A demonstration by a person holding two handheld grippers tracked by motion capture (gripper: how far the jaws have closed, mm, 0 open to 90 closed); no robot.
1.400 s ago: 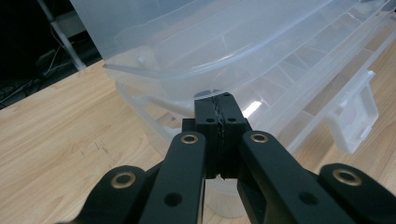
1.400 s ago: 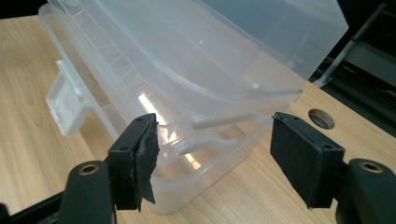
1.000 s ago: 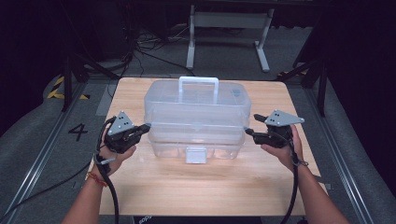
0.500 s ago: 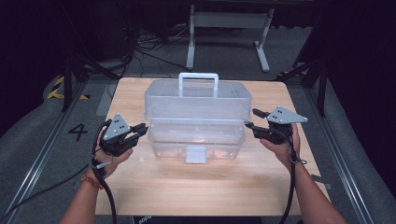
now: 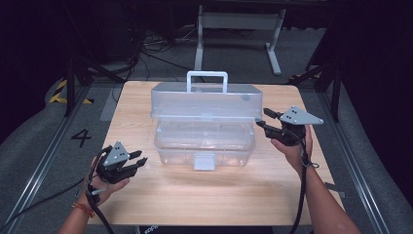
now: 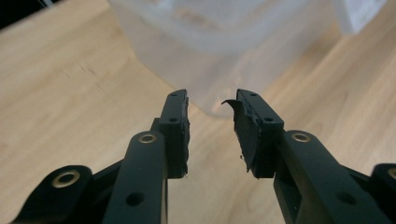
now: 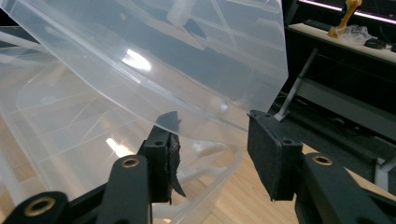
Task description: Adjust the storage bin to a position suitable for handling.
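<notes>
Clear plastic box (image 5: pixel 204 139) sits mid-table, nearer the far edge, its lid (image 5: pixel 204 102) raised with the white handle (image 5: pixel 207 78) up top. Right gripper (image 5: pixel 267 123) is at the lid's right end, jaws apart with the lid's edge between them. Left gripper (image 5: pixel 139 163) hangs near the table's front-left corner, jaws narrowly parted, empty. A "4" (image 5: pixel 81 138) is marked on the floor.

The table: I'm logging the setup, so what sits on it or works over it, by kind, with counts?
Clear plastic storage box with its lid lifted: 1
White carry handle on the lid: 1
White front latch: 1
Hand-held tongs: 2, the left tongs and the right tongs
Total: 5
</notes>
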